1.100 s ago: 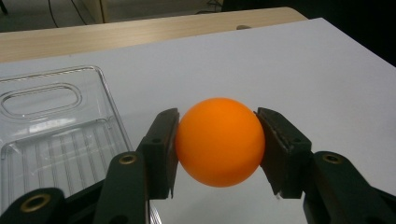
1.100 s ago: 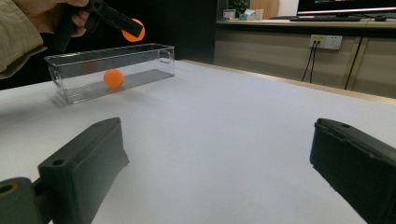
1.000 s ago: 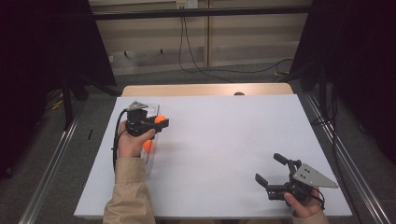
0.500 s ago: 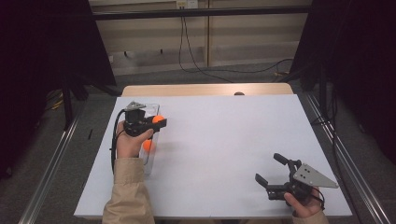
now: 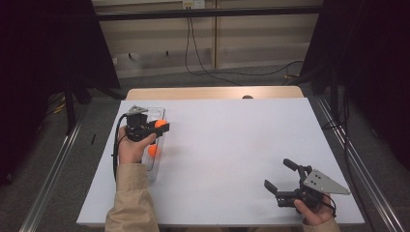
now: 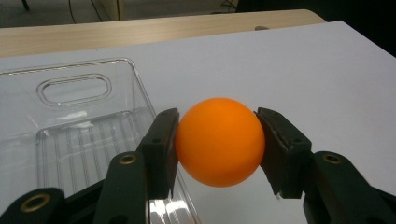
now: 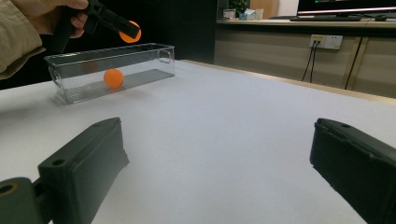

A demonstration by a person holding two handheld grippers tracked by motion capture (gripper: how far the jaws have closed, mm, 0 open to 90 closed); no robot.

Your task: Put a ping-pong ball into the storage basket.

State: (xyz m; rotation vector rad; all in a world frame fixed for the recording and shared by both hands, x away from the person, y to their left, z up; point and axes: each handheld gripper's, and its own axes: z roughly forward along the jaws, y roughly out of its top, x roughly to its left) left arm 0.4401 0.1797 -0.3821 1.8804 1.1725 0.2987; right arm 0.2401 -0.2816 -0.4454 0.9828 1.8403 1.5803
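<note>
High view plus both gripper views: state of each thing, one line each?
Left claw: shut on the held orange ball.
Held orange ball: clamped between the jaws, above the bin's rim.
Second orange ball: lying loose inside the bin.
Clear plastic rectangular bin: upright, open-topped, on the table.
Right claw: open, holding nothing.

We see the white desk (image 5: pixel 232 145) evenly and brightly lit from above, with only faint, soft shadows, while the room around it falls into deep darkness. All three views are slightly soft and grainy. In the left gripper view the orange ball (image 6: pixel 219 141) is sharp with a gentle sheen, and the clear bin (image 6: pixel 88 135) catches pale glare along its ridges.
</note>
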